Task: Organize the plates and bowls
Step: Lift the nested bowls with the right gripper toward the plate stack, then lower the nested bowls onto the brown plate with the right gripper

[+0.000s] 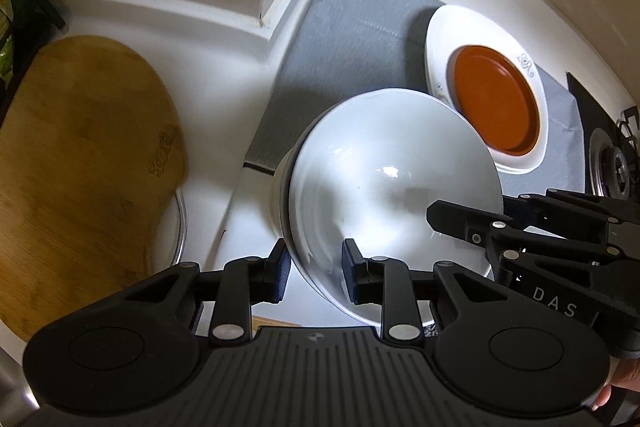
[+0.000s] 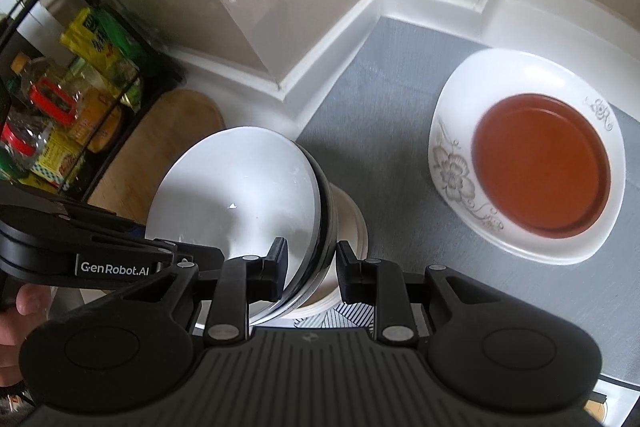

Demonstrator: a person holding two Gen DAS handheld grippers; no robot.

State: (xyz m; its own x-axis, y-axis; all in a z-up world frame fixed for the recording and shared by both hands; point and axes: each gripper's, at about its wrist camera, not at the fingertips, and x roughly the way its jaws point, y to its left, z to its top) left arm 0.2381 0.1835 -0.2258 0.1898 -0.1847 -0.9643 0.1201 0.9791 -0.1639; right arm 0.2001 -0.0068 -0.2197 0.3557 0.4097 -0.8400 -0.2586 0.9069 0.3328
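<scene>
Black left gripper (image 1: 316,273) pinches the near rim of a tilted white ceramic bowl (image 1: 384,179) above the white counter (image 1: 224,107), beside a grey mat (image 1: 340,59). Right wrist view: black right gripper (image 2: 310,265) clamps the bowl's opposite rim, pointing steeply down; an orange saucer (image 2: 540,163) sits in a floral white dish (image 2: 452,163).

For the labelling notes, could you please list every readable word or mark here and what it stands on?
"DAS": on the right tongs, partly cut off.
"GenRobot.AI": on the left tongs.
Packet labels on the rack: too blurred to read.
Engraving on the wooden board: unreadable.
</scene>
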